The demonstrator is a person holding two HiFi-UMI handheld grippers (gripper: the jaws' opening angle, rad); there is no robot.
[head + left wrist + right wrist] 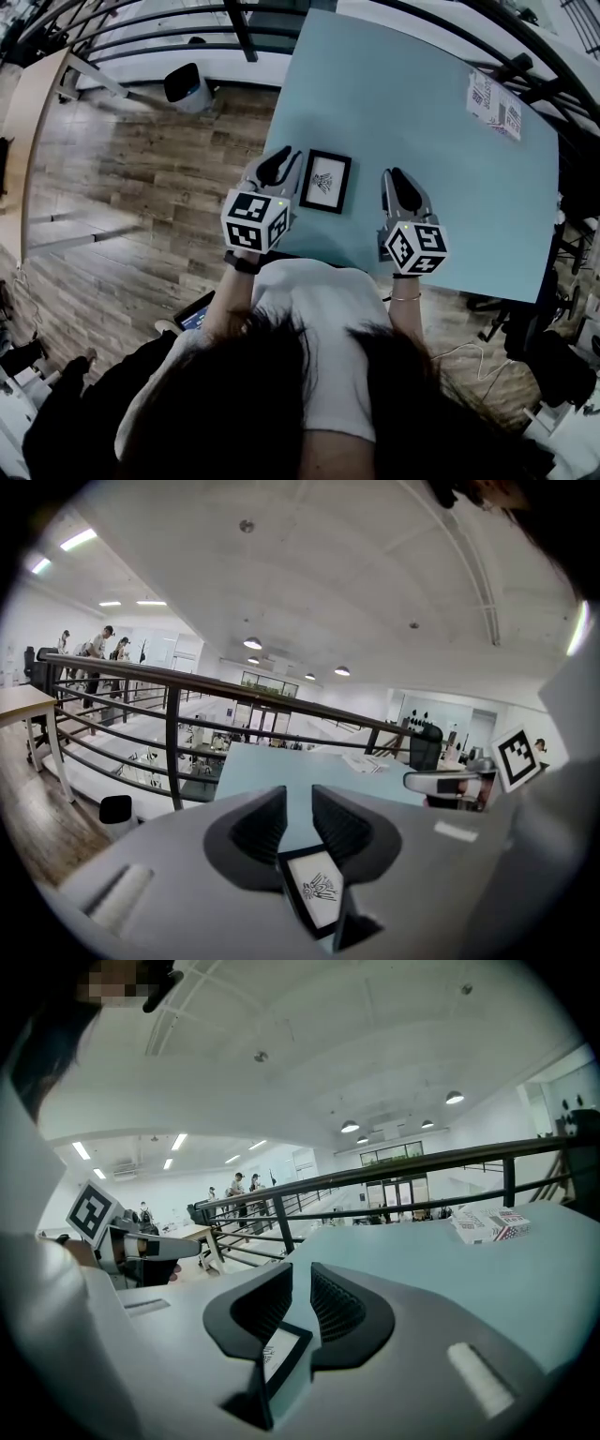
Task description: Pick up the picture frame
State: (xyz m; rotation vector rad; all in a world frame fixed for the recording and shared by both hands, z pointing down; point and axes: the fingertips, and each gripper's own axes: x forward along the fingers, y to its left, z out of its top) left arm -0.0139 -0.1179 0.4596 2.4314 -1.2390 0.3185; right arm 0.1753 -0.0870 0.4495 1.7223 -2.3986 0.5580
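Observation:
A small black picture frame (326, 181) with a white print lies flat on the light blue table (412, 103), near its front edge. My left gripper (281, 167) hovers just left of the frame and my right gripper (398, 184) a little to its right; neither touches it. In the left gripper view the jaws (298, 813) stand slightly apart with nothing between them, and the frame (319, 892) shows low, to their right. In the right gripper view the jaws (301, 1297) also show a narrow empty gap, with the frame (277, 1354) low and to their left.
Printed leaflets (494, 103) lie at the table's far right corner. A dark metal railing (178, 28) runs beyond the table's far edge. Wooden floor (122, 187) and a white bin (187, 86) are to the left. Black chairs stand at the right (525, 328).

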